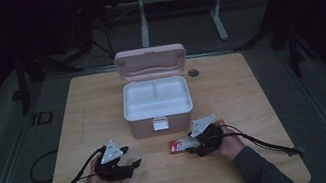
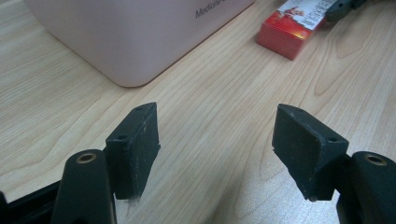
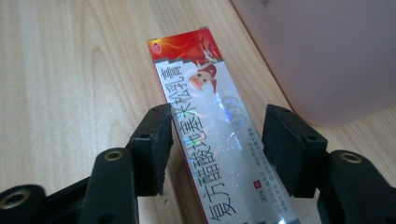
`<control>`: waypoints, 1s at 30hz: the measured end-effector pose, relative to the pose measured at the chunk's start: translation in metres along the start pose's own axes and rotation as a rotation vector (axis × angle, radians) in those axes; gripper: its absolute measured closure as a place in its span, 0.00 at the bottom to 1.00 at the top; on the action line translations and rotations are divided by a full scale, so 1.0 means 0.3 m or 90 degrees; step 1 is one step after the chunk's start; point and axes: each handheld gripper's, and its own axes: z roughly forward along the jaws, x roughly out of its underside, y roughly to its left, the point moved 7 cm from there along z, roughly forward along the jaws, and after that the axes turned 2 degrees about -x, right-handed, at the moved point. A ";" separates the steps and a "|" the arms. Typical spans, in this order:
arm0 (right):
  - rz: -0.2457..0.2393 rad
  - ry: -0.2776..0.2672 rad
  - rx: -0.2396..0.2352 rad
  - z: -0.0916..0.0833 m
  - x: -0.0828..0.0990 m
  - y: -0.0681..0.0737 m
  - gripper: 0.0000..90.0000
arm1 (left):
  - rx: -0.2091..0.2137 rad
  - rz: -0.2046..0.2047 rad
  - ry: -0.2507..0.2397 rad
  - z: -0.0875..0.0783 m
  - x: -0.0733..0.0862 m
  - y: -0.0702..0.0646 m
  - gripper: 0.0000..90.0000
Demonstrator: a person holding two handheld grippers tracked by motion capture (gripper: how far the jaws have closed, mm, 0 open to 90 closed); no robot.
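Woodgrain table [image 1: 231,89] in dark room, left tool [image 2: 215,140] apart, right tool [image 3: 217,144] apart astride carton [image 3: 205,107].

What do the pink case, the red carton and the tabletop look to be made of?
Pink case: likely moulded plastic, matte, with rounded corners, smooth walls and a white inner tray.
Red carton: probably printed cardboard with a glossy, holographic sheen, sharp folded edges.
Tabletop: light wood-grain surface, smooth; whether solid wood or laminate cannot be told.

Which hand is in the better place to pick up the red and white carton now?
Right. The right gripper already straddles the carton, jaws open. The left gripper is over bare table.
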 end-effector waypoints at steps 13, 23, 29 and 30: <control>0.148 0.028 0.127 -0.172 0.202 -0.060 0.57 | 0.000 -0.001 -0.009 -0.005 -0.007 0.001 0.35; 0.247 -0.006 0.184 -0.314 0.382 -0.092 0.56 | 0.003 -0.003 -0.010 -0.002 -0.011 -0.001 0.35; 0.244 -0.005 0.185 -0.328 0.403 -0.075 0.56 | 0.003 0.001 -0.008 -0.001 -0.014 -0.002 0.35; 0.243 -0.002 0.184 -0.327 0.403 -0.077 0.55 | 0.003 -0.002 -0.011 -0.001 -0.016 -0.003 0.35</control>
